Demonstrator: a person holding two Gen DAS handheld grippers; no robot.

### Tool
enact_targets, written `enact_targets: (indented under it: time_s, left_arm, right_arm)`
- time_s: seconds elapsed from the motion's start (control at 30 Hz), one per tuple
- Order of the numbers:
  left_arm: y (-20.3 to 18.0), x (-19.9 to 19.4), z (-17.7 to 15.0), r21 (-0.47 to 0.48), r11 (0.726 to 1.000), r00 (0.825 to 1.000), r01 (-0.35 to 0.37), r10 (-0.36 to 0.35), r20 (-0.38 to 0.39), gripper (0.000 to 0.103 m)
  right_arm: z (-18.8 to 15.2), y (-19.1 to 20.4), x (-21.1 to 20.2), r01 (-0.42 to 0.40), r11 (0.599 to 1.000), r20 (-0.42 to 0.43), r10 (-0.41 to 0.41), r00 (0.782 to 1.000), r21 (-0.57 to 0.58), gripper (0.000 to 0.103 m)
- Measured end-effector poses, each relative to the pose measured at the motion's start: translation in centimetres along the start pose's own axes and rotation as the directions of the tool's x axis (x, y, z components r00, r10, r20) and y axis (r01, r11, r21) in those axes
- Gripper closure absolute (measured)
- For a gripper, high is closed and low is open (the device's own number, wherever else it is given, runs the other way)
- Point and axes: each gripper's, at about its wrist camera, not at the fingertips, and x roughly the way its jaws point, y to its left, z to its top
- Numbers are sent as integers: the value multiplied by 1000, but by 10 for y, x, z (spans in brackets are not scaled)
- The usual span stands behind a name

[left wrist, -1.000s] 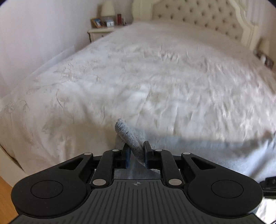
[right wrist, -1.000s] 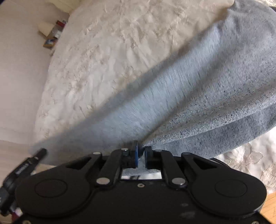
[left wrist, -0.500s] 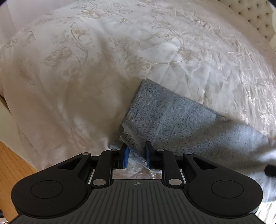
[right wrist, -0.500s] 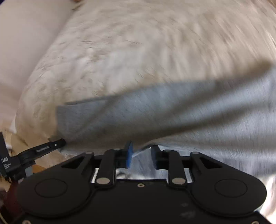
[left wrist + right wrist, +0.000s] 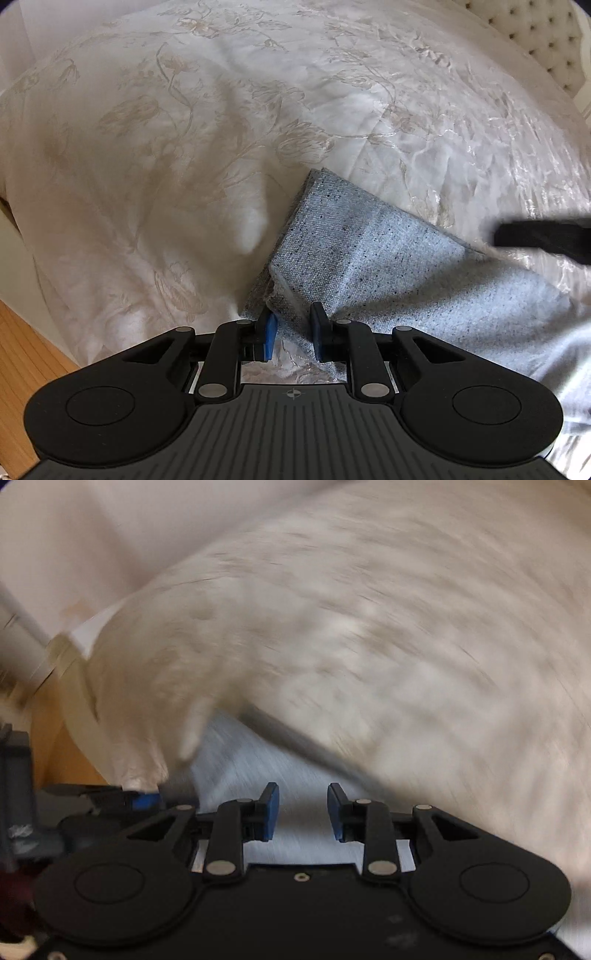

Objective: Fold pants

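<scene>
The grey speckled pants (image 5: 369, 258) lie on the white embroidered bedspread (image 5: 184, 129), one corner folded over near the bed's edge. My left gripper (image 5: 291, 332) is open; a fabric edge lies between its blue pads without being pinched. My right gripper (image 5: 301, 810) is open and empty, just above the grey cloth (image 5: 258, 771); that view is motion-blurred. A dark blurred part of the right gripper (image 5: 543, 236) shows at the right of the left wrist view. The left gripper's blue pad (image 5: 144, 799) shows at the lower left of the right wrist view.
The bed's edge drops to a wooden floor (image 5: 22, 369) at the lower left. A tufted headboard (image 5: 535, 40) stands at the far right. A white wall or curtain (image 5: 92, 535) lies beyond the bed.
Both grippers were shut on the pants a second ago and have opened, letting the cloth down on the bed. The right gripper is swinging across and its jaws have widened.
</scene>
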Motion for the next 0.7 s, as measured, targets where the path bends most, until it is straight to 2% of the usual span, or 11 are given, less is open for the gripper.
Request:
enact_targets:
  time_s: [0.13, 0.23, 0.3, 0.33, 0.37, 0.43, 0.53, 0.7]
  left_arm:
    - [4, -1, 2, -16, 1000, 1000, 9, -9, 1, 83]
    - [5, 1, 2, -16, 1000, 1000, 11, -11, -2, 83]
    - [3, 1, 2, -3, 1000, 1000, 9, -9, -1, 83]
    - [2, 1, 2, 7, 1000, 1000, 7, -7, -1, 83]
    - [1, 0, 2, 14, 1000, 1000, 5, -5, 1, 84]
    - [0, -5, 3, 19, 1000, 1000, -1, 0, 8, 84]
    - [-2, -17, 6, 21, 1000, 999, -10, 9, 35, 83]
    - [8, -7, 3, 0, 999, 999, -50, 50, -18, 83]
  right_arm:
    - [28, 21, 44, -55, 974, -23, 51, 998, -219, 70]
    - [36, 28, 63, -90, 940, -62, 73, 995, -328, 67]
    - [39, 27, 75, -121, 929, -94, 94, 991, -350, 67]
    - [41, 25, 79, -141, 927, -112, 109, 988, -347, 75]
    - [41, 25, 83, -161, 925, -132, 122, 984, -343, 100]
    - [41, 27, 90, -165, 922, -151, 118, 981, -351, 99]
    - [45, 31, 73, -106, 928, -72, 85, 994, -359, 99]
    - [44, 32, 97, -63, 931, -82, 35, 996, -360, 99]
